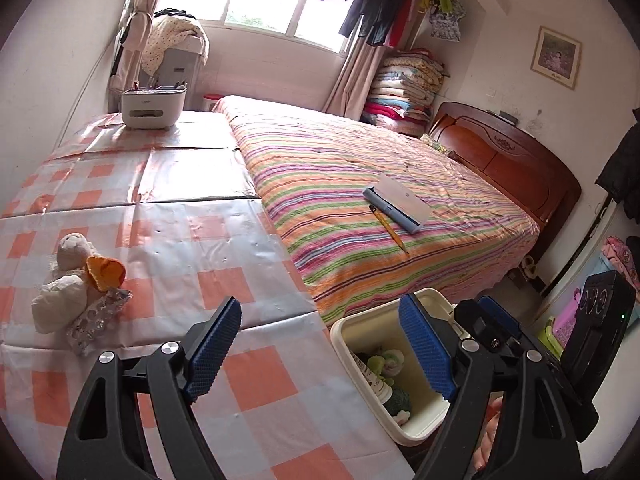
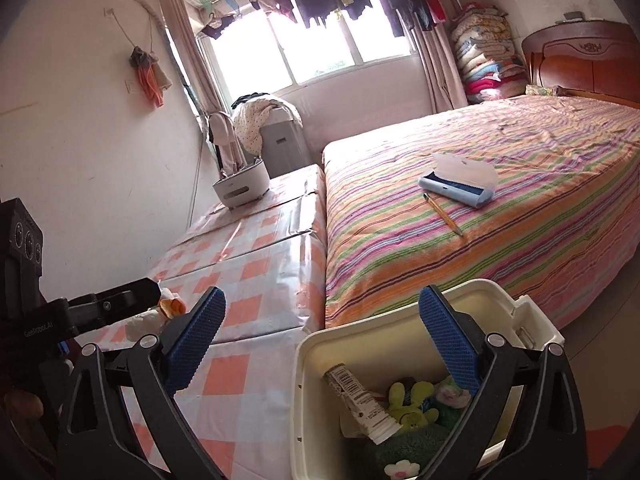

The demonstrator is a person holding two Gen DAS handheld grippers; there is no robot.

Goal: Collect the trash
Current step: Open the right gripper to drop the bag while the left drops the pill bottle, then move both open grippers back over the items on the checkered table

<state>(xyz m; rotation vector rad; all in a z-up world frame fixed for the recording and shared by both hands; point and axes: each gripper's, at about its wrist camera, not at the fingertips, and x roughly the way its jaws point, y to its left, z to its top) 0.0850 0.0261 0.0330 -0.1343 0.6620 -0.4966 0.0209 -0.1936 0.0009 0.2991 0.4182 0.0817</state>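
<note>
The left tongs (image 1: pixel 320 344) stand wide open with nothing between the blue pads; one pad hangs over the checked desk (image 1: pixel 168 240), the other over the bin (image 1: pixel 362 330). The right tongs (image 2: pixel 324 344) are open wide too, empty, one pad above the desk edge and the other above the bin's open mouth.

The cream bin sits on the floor at the desk's corner, just beside the foot of the bed (image 1: pixel 360 184). In the right wrist view it fills the 5 o'clock part of the frame, and it already holds a white tube (image 2: pixel 360 404) with a barcode, a yellow-green wrapper (image 2: pixel 412 400) and some green fuzzy stuff. In the left wrist view the bin lies at about 5 o'clock, partly behind the right-hand pad.

Trash still on the desk, in the left wrist view at 8 o'clock: crumpled white tissue (image 1: pixel 64 276), an orange peel (image 1: pixel 106 272) touching it, and a silver blister pack (image 1: pixel 96 318) leaning against both. They lie well apart from the bin.

At the desk's far end, about 11 o'clock, stands a white holder (image 1: pixel 154 106). On the striped bed lie an open case (image 1: pixel 400 204) and, just beside it, a pencil (image 1: pixel 390 230).
</note>
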